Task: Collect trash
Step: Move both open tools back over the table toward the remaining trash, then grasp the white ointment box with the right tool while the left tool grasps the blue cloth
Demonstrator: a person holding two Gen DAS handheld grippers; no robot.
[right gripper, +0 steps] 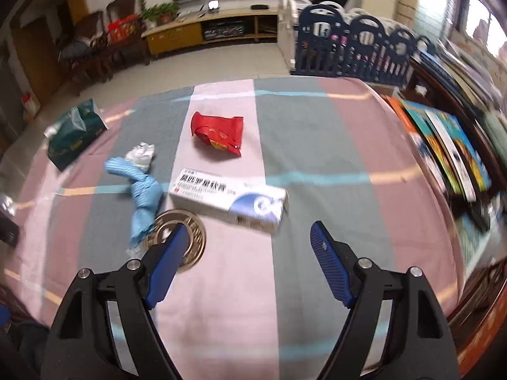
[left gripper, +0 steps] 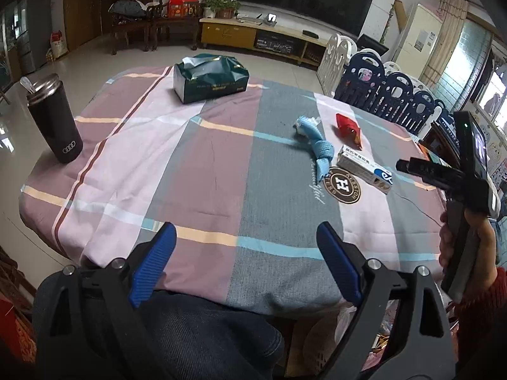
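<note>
Trash counts three pieces on the surface (left gripper: 133, 145): one crumpled red wrapper (right gripper: 218, 133), one knotted pale-blue cloth strip (right gripper: 142, 193) with a silvery wad at its far end, and one long white-and-blue carton (right gripper: 228, 202). All lie close together on the surface's right half, the carton just beside the cloth knot, the wrapper beyond them. One dark-green tissue pack (left gripper: 210, 77) sits at the far edge and one black tumbler (left gripper: 55, 120) with a metal rim at the left. A plaid cloth in pink, mauve and grey covers the surface, bearing one round brown badge (left gripper: 343, 186). Behind are tiled floor, a yellow cabinet under a dark screen, wooden chairs, and a blue-and-white play fence. Left tool (left gripper: 245, 237) and right tool (right gripper: 245, 237) both stand wide with ribbed blue pads, holding nothing.
</note>
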